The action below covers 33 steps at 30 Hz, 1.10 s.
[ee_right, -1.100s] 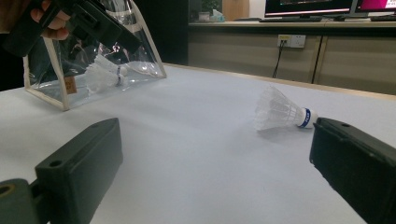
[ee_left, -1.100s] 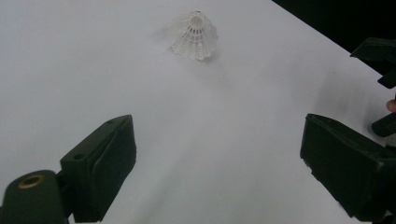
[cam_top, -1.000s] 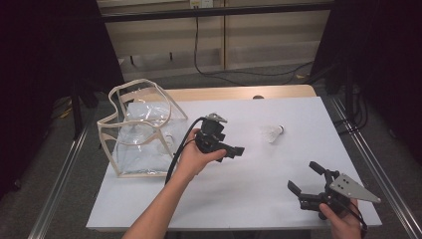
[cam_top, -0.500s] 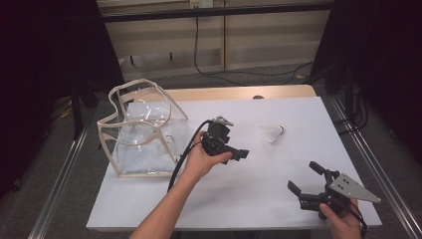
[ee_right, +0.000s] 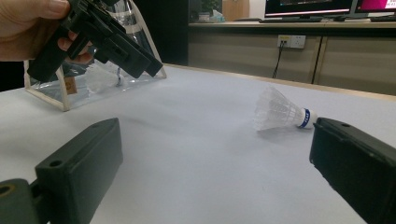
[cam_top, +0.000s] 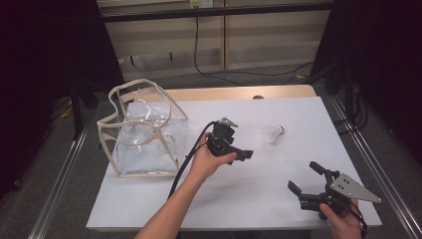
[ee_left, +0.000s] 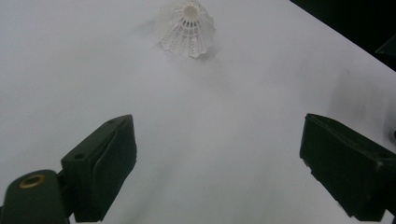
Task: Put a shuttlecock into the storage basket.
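Observation:
A white shuttlecock [cam_top: 272, 133] with a blue band on its cork lies on its side on the white table [cam_top: 239, 199], right of centre. In the left gripper view the shuttlecock [ee_left: 187, 30] lies ahead of the jaws, which stand wide apart and hold nothing. A hand holds my left gripper [cam_top: 244, 152] above the table, just left of the shuttlecock. My right gripper [cam_top: 304, 177] rests open near the front right corner. Its view has the shuttlecock [ee_right: 280, 113] ahead on the right and the left gripper [ee_right: 102, 39] at upper left.
A clear plastic bag [cam_top: 142, 132] with beige trim stands open at the table's left; something white and feathery [ee_right: 100, 77] shows through its wall. A black cable trails from the left gripper toward the front edge. Metal rails run along both sides of the table.
My left gripper has moved right, away from the bag and closer to the shuttlecock. The right gripper has stayed where it was.

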Motion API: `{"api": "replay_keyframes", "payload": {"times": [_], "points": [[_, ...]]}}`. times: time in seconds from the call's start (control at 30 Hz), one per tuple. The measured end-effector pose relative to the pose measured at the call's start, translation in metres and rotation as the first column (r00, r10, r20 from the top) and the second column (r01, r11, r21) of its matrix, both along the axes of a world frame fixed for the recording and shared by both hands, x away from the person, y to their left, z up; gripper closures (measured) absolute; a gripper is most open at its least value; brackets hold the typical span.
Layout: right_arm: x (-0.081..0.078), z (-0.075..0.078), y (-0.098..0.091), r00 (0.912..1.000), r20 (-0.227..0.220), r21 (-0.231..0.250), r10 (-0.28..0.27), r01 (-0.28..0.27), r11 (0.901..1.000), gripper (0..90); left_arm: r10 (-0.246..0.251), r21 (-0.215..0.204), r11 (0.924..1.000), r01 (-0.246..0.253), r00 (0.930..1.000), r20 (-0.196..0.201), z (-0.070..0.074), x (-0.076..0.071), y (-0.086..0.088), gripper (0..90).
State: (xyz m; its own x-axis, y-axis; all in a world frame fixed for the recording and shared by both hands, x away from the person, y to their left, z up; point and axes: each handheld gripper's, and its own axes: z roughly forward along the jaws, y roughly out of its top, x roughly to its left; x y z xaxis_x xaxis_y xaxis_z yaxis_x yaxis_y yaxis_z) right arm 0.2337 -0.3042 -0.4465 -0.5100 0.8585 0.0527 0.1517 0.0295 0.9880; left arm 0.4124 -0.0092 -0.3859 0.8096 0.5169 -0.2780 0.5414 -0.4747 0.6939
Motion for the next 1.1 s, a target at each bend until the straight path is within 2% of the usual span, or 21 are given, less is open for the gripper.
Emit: {"api": "replay_keyframes", "payload": {"times": [0.47, 1.1], "points": [[0.0, 0.0, 0.0, 1.0, -0.001, 0.001, 0.0, 0.0, 1.0, 2.3, 0.008, -0.01, 0.9999, -0.007, 0.9999, 0.009, -0.007, 0.005, -0.011, 11.0], [-0.001, 0.0, 0.001, 1.0, 0.0, 0.001, 0.002, -0.002, 1.0, 2.3, 0.016, -0.03, 0.9994, -0.016, 0.9999, -0.002, -0.019, 0.012, -0.023, 11.0]]}}
